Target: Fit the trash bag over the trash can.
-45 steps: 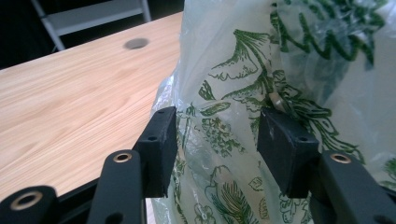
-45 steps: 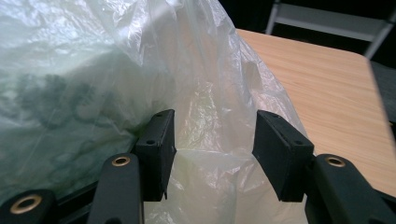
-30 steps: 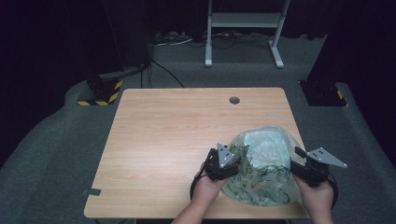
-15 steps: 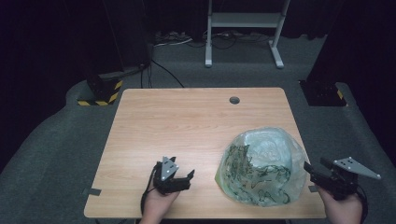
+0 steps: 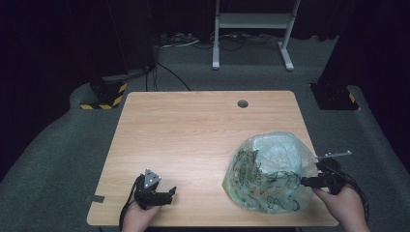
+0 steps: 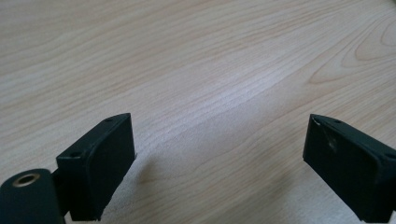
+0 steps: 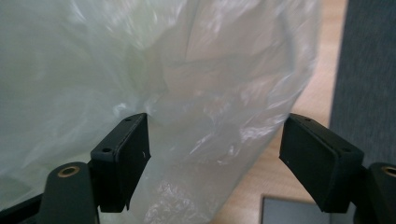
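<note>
Both claws have just been opening: the left claw (image 5: 167, 194) now hovers empty over the wooden bench (image 5: 193, 140), well apart from the puffed translucent green-printed plastic bag (image 5: 268, 176); the right claw (image 5: 305, 182) gapes loosely around its edge, so the bag looks released.

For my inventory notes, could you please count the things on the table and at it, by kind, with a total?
Clear plastic bag with green print: 1
Hand-held grippers: 2, the left gripper and the right gripper, both open
Total: 3
</note>
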Action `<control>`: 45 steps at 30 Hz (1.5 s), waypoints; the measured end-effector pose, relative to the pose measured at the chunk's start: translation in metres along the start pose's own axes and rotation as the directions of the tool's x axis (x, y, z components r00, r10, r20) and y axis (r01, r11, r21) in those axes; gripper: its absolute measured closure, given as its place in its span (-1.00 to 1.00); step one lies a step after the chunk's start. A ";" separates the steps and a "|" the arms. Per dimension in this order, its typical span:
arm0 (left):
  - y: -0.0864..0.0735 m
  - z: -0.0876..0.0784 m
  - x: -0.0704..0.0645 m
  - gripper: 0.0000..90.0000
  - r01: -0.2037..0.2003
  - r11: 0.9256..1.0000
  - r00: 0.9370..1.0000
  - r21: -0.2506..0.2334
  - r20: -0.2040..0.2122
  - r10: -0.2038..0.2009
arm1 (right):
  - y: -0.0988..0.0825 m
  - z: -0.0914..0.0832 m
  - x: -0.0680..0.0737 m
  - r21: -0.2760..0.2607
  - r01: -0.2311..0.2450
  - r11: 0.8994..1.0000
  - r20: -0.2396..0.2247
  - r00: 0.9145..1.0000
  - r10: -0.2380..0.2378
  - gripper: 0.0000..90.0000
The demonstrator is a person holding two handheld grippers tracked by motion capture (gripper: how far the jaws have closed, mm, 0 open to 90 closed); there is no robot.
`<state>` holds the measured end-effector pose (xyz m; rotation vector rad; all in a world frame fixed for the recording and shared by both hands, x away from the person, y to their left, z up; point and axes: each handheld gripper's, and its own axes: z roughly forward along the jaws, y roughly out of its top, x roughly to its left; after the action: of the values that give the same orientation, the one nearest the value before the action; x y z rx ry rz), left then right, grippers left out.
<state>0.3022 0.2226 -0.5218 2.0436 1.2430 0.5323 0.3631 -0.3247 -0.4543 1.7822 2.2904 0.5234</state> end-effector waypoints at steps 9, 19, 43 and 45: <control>-0.002 0.004 -0.003 -0.82 -0.013 0.999 1.000 0.031 0.012 0.013 | 0.018 0.032 0.010 0.331 -0.045 0.943 0.031 0.999 0.036 -0.62; -0.004 0.005 -0.003 -0.91 -0.017 1.000 1.000 0.024 0.024 0.017 | 0.022 0.049 0.013 0.443 -0.087 0.892 0.107 0.993 0.044 -0.71; -0.004 0.006 -0.004 -0.96 -0.021 0.999 0.999 0.026 0.025 0.020 | 0.100 -0.103 0.045 0.360 -0.063 0.931 0.099 0.995 0.028 -0.54; -0.004 0.006 -0.004 -0.97 -0.021 0.999 0.999 0.026 0.025 0.020 | 0.107 -0.109 0.052 0.358 -0.047 0.933 0.090 0.996 0.015 -0.50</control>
<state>0.3015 0.2186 -0.5289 2.0813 1.2216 0.5005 0.4066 -0.2686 -0.3095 1.9548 2.4207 0.0243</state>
